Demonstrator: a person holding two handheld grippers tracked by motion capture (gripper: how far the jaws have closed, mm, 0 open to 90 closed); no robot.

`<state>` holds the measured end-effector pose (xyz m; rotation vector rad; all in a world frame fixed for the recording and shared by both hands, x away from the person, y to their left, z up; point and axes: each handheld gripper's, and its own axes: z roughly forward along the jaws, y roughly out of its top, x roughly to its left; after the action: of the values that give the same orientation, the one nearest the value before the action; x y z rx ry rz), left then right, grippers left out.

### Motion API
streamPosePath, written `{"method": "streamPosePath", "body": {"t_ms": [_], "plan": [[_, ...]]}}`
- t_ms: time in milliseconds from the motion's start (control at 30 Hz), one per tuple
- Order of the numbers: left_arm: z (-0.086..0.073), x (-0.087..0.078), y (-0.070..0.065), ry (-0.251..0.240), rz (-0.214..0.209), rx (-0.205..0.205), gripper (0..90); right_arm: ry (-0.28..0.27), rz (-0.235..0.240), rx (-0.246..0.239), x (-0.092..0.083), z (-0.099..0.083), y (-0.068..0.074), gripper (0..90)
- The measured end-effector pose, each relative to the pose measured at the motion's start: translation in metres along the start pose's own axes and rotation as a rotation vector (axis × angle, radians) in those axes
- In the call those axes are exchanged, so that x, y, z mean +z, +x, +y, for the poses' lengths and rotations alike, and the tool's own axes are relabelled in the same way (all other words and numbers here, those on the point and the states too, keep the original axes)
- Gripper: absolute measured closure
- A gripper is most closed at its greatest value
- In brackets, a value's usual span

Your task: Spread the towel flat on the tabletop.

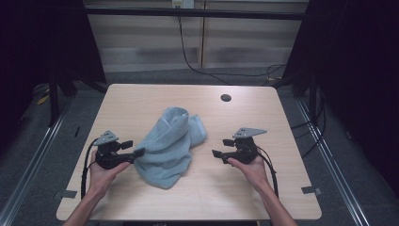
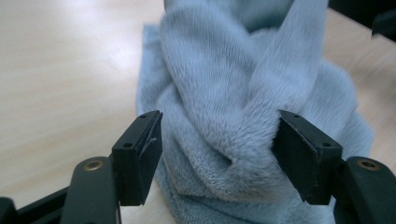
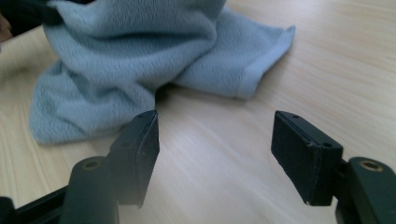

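left gripper [image 1: 139, 152] jaws apart, a fold of the crumpled blue towel [image 1: 170, 143] between them; right gripper [image 1: 217, 154] jaws apart over bare surface [image 1: 141, 101].

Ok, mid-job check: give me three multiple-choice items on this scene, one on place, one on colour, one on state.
1. Where does the crumpled light blue terry towel lie on the pale wooden table?
A. far right corner
B. middle, between both claws
C. on the floor

2. What colour is the towel?
A. red
B. light blue
C. green

3. How does the right claw stand?
A. open, nothing between its jaws
B. shut on the towel
C. shut, nothing held

Key: B, high view shows it central; B, every view shows blue pile; A, bare table between the jaws.
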<state>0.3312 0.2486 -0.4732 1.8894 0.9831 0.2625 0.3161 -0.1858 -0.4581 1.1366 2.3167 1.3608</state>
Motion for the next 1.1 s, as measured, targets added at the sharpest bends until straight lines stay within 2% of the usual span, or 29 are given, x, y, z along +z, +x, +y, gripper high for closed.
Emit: {"method": "streamPosePath", "body": {"t_ms": [33,67,100,133,167,200,267,300,333,400,433,467,500,567,633,667,700,767,800,833,867,900,933,967,1000,1100], "plan": [[-0.003,0.005,0.001,0.021,-0.02,-0.009,38.2,-0.007,0.005,0.006,0.003,0.003,0.0,31.3],[-0.007,0.009,0.001,0.048,-0.034,-0.001,38.2,-0.007,0.005,0.006,0.003,0.003,0.0,31.3],[-0.011,0.014,0.0,0.07,-0.041,0.02,54.3,0.0,0.009,-0.004,0.011,0.008,0.002,30.7],[-0.013,0.016,-0.001,0.082,-0.036,0.03,58.5,0.002,0.013,-0.004,0.014,0.009,0.003,30.9],[-0.014,0.018,-0.001,0.093,-0.051,0.038,58.5,0.002,0.013,-0.004,0.014,0.009,0.003,30.9],[-0.014,0.019,-0.002,0.095,-0.059,0.046,64.4,0.004,0.017,-0.005,0.018,0.011,0.004,31.1],[-0.014,0.021,-0.002,0.1,-0.058,0.054,68.8,0.009,0.027,-0.002,0.03,0.015,0.003,31.1],[-0.014,0.022,-0.001,0.102,-0.061,0.057,70.0,0.013,0.04,0.006,0.042,0.019,0.003,31.0],[-0.015,0.023,-0.002,0.108,-0.066,0.06,70.0,0.013,0.04,0.006,0.042,0.019,0.003,31.0],[-0.015,0.025,-0.003,0.11,-0.068,0.069,70.8,0.024,0.059,0.002,0.055,0.023,0.003,31.1],[-0.016,0.026,-0.003,0.113,-0.074,0.074,70.8,0.028,0.082,0.001,0.07,0.029,0.005,31.1],[-0.016,0.026,-0.004,0.113,-0.075,0.077,70.8,0.028,0.082,0.001,0.07,0.029,0.005,31.1],[-0.017,0.028,-0.004,0.113,-0.084,0.077,70.8,0.035,0.092,-0.009,0.081,0.033,0.008,31.8],[-0.017,0.028,-0.004,0.115,-0.088,0.078,70.8,0.049,0.085,-0.018,0.087,0.034,0.01,31.6],[-0.018,0.029,-0.005,0.116,-0.091,0.085,70.6,0.062,0.092,-0.023,0.106,0.035,0.014,31.2],[-0.018,0.029,-0.005,0.116,-0.091,0.085,70.5,0.062,0.092,-0.023,0.106,0.035,0.014,31.2],[-0.018,0.03,-0.005,0.114,-0.093,0.084,70.5,0.074,0.076,-0.03,0.115,0.036,0.016,31.5],[-0.018,0.03,-0.005,0.117,-0.097,0.086,70.5,0.075,0.075,-0.026,0.119,0.035,0.016,34.5],[-0.018,0.03,-0.005,0.118,-0.101,0.088,70.5,0.087,0.078,-0.028,0.122,0.034,0.016,39.1],[-0.019,0.032,-0.008,0.113,-0.108,0.083,70.3,0.122,0.065,-0.04,0.128,0.028,0.018,49.3],[-0.019,0.032,-0.008,0.113,-0.108,0.083,70.1,0.122,0.065,-0.04,0.128,0.028,0.018,49.3],[-0.019,0.032,-0.009,0.122,-0.11,0.095,69.7,0.118,0.057,-0.04,0.126,0.024,0.018,63.0],[-0.02,0.032,-0.01,0.115,-0.112,0.088,69.5,0.119,0.067,-0.042,0.125,0.023,0.017,68.2],[-0.021,0.032,-0.012,0.122,-0.115,0.089,69.5,0.119,0.067,-0.042,0.125,0.023,0.017,68.2],[-0.021,0.032,-0.014,0.126,-0.122,0.084,68.7,0.132,0.082,-0.045,0.119,0.019,0.017,74.8],[-0.023,0.029,-0.025,0.14,-0.142,0.086,67.7,0.142,0.087,-0.065,0.11,0.014,0.02,79.2]]}}
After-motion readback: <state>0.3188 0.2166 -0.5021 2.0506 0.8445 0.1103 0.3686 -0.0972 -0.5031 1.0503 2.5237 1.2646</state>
